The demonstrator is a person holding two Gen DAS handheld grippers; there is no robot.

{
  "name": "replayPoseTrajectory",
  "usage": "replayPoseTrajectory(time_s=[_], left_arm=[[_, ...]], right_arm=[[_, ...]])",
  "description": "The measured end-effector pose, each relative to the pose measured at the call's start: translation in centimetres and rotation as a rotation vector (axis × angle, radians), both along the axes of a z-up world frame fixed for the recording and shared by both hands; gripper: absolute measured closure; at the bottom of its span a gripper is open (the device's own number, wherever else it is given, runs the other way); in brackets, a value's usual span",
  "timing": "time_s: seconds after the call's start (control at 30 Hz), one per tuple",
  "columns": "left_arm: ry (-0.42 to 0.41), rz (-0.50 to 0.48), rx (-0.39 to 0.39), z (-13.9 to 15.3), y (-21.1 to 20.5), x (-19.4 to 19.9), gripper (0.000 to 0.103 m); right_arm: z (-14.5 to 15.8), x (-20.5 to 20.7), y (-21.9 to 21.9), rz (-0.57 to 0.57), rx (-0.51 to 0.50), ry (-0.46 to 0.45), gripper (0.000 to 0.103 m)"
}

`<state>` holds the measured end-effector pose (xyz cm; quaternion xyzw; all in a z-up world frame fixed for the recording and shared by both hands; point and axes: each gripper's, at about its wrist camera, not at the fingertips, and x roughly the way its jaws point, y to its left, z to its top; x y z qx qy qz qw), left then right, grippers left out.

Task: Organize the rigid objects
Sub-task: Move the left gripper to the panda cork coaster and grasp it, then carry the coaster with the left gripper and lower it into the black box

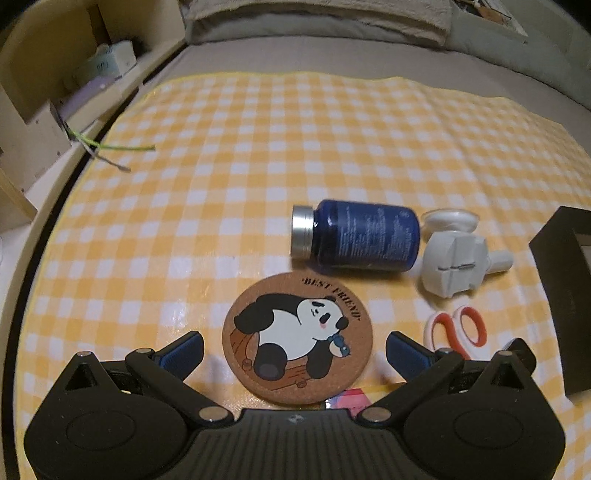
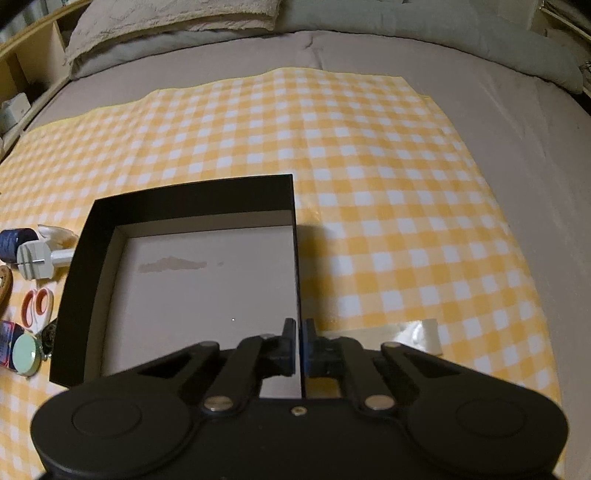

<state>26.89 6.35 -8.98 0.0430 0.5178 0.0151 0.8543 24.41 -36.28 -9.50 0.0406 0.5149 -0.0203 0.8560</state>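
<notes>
Surface: a yellow-and-white checked cloth [image 1: 229,192] spread over a grey-brown bed cover [image 2: 517,122], with grey pillows [image 1: 317,18] at the far end. Item one: a round cork coaster printed with a reclining panda and the words "BEST FRIEND" [image 1: 297,338], lying flat on the cloth directly between the spread fingers of the left gripper [image 1: 295,349]; the jaws stand wide apart, released, with one blue-padded finger on each side of the coaster and clear of it. Item two: a dark blue glass jar with a silver screw lid [image 1: 356,236], lying on its side just beyond the coaster, lid pointing left. Item three: a white plastic tool with a slotted block body and a stubby handle [image 1: 456,267], just right of the jar's base, with a pale translucent dish-like piece [image 1: 450,220] behind it. Item four: small scissors with orange-and-white loop handles [image 1: 460,328], near the tool, partly hidden behind the left gripper's right finger. Item five: a black open-topped cardboard box with a pale inner floor [image 2: 103,229], resting on the cloth to the right of the group. The right gripper [image 2: 300,345] is clenched on the box's right wall, one finger inside and one outside. At the left edge of the right wrist view, a round mint-green lidded object [image 2: 25,354] lies beside the box; its kind cannot be told.
</notes>
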Motion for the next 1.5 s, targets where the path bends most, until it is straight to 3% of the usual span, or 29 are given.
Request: replayPoseTrajectory(time_s=[0.47, 0.6, 0.9, 1.23, 1.5], left_arm=[[0.089, 0.075, -0.024, -2.8, 0.4, 2.7, 0.000], [0.085, 0.049, 0.011, -3.0, 0.0, 3.0, 0.002], [0.079, 0.066, -0.048, -2.4, 0.6, 2.7, 0.004], [-0.002, 0.085, -0.107, 1.5, -0.2, 1.3, 0.004], [-0.071, -0.090, -0.194, 5.0, -7.4, -0.9, 0.004]], right_arm=[[-0.4, 0.7, 0.1, -0.009, -0.008, 0.025, 0.098], [-0.5, 0.7, 0.0, -0.008, -0.007, 0.027, 0.098], [-0.5, 0.8, 0.0, -0.012, 0.002, 0.031, 0.100], [-0.5, 0.8, 0.0, -0.016, 0.006, 0.033, 0.100], [-0.5, 0.9, -0.1, -0.015, 0.009, 0.033, 0.100]])
